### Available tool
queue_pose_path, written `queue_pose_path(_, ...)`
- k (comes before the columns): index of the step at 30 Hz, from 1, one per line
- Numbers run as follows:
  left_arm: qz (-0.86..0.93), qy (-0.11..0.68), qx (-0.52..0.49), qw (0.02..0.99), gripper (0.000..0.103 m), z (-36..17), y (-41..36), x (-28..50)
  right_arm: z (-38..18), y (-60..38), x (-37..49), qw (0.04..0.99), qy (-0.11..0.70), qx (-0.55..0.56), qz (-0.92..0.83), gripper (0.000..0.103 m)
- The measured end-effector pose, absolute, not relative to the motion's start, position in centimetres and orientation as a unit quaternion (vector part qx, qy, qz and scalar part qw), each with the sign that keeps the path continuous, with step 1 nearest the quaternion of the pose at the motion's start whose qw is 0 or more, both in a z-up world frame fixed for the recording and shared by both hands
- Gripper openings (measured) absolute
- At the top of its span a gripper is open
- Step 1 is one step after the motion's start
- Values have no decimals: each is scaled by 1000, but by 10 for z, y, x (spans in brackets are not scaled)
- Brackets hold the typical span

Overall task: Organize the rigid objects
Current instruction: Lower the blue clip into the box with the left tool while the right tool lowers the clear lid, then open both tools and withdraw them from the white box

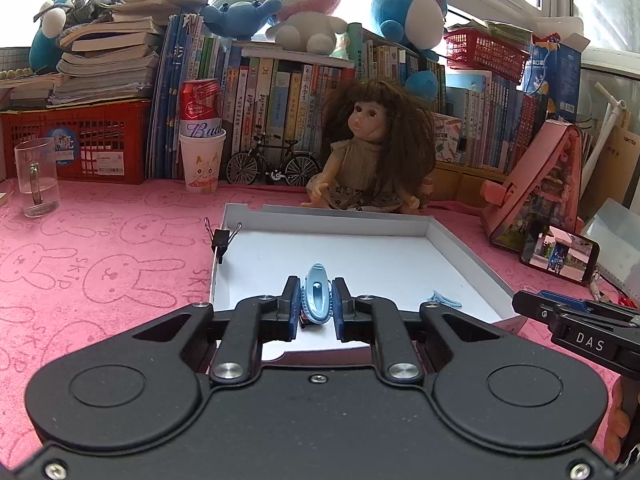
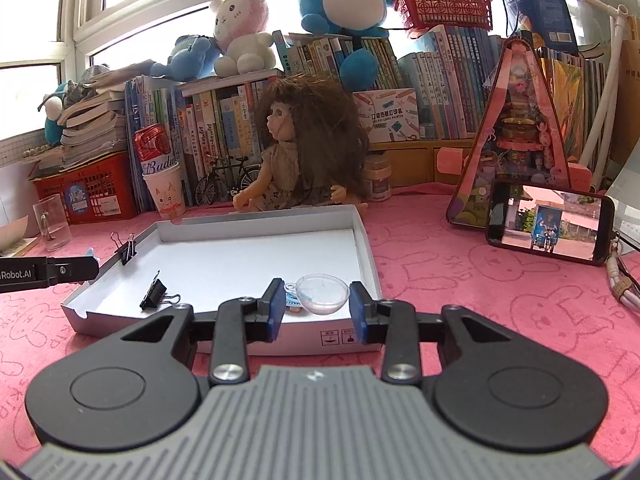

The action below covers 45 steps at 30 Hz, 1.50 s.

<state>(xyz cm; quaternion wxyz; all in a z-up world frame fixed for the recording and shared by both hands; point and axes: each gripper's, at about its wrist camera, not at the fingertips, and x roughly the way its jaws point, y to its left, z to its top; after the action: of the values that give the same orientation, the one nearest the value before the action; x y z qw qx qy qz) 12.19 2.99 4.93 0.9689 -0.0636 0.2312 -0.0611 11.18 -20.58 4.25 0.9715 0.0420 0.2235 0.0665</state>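
Your left gripper (image 1: 316,304) was clamped on the blue clip (image 1: 317,295), long axis pointing forward over the tray's (image 1: 328,222) near edge, while your right gripper (image 2: 316,304) stood apart around the clear dish (image 2: 322,293) at the tray's near right corner.

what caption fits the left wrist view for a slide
Left gripper shut on a blue hair clip above the white box lid, a black binder clip on its rim.

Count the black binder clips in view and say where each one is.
2. One binder clip is clipped onto the white tray's left wall; the other clip lies inside near the front-left corner. More may be hidden.
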Motion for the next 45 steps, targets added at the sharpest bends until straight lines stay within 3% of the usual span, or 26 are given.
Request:
queue_pose_path(18,-52,323,-98,940,15,30,42,233,35,-213,213,932,330,132,73,40)
queue_pose_path(33,-48,342,-85,935,16,13,28,250,24,-198,231,926,354,112,71,41)
queue_pose_path(38,-53,345,-83,933,17,13,25,249,24,-198,231,926,352,117,71,47)
queue_pose_path(40,-57,344,-86,933,23,14,26,248,25,-199,229,926,349,124,73,60)
queue_pose_path(42,-61,339,-89,935,41,18,26,244,27,-200,227,926,347,129,75,64)
queue_pose_path(45,-64,328,-90,938,46,25,26,237,31,-200,222,927,342,131,82,68)
